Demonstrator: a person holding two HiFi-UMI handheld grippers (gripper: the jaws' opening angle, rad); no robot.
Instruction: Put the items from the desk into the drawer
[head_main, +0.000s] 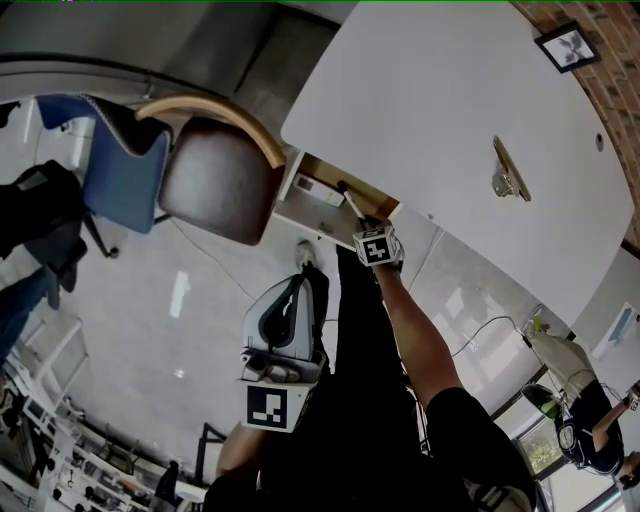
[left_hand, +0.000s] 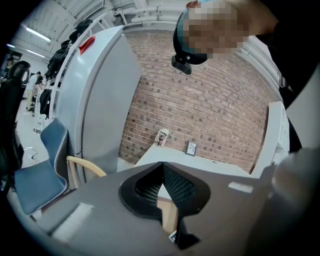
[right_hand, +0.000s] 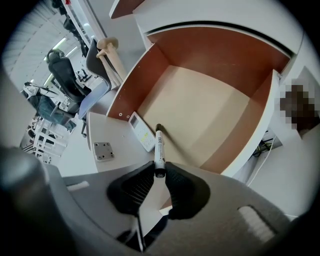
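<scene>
Right gripper (right_hand: 159, 174): was clamped on one end of a marker (right_hand: 158, 147) and pointed steeply down.
Marker: was held over the open drawer (right_hand: 200, 107), far end near a white device (right_hand: 141, 131).
Left gripper (left_hand: 162, 170): jaws were closed together, nothing held.
Desk (head_main: 450, 100): a metal clip (head_main: 509, 172) was seen on top.

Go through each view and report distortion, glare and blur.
Head view: evenly lit, with light glaring off the floor. Left gripper view: fisheye bends the brick wall, corners are black, and the left gripper body is soft. Right gripper view: same dark corners, but the marker and drawer are sharp.
</scene>
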